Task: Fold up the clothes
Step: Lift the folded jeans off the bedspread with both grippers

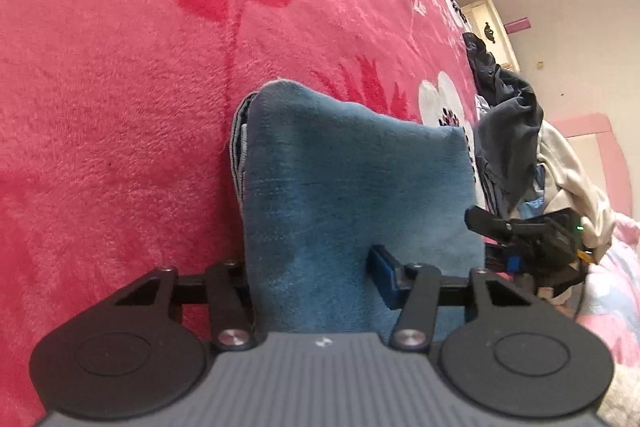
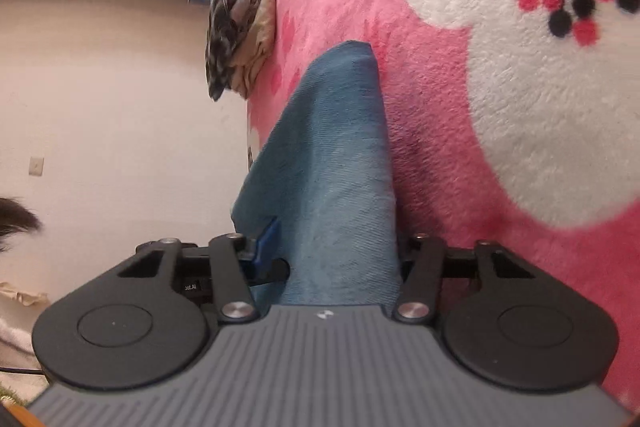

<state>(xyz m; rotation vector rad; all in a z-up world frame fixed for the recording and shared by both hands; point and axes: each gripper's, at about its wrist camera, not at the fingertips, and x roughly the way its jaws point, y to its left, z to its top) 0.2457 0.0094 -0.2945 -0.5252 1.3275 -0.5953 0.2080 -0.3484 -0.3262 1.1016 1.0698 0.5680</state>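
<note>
Two hand-held grippers each pinch the same blue cloth. The left hand-held gripper (image 1: 316, 279) has its jaws closed in on the blue cloth (image 1: 352, 195), with one blue finger pad (image 1: 382, 273) pressing the fabric from the right side. The right hand-held gripper (image 2: 328, 259) likewise clamps the cloth (image 2: 332, 163), a blue pad (image 2: 266, 243) showing at its left edge. The cloth rises folded from the jaws over a pink floral blanket (image 1: 120, 107) on the bed. Beyond, in the left view, a heap of dark and pale clothes (image 1: 516, 131) lies at the blanket's edge near the other gripper. Farther off in the right view, a patterned bundle (image 2: 236, 23) sits at the blanket's rim.
</note>
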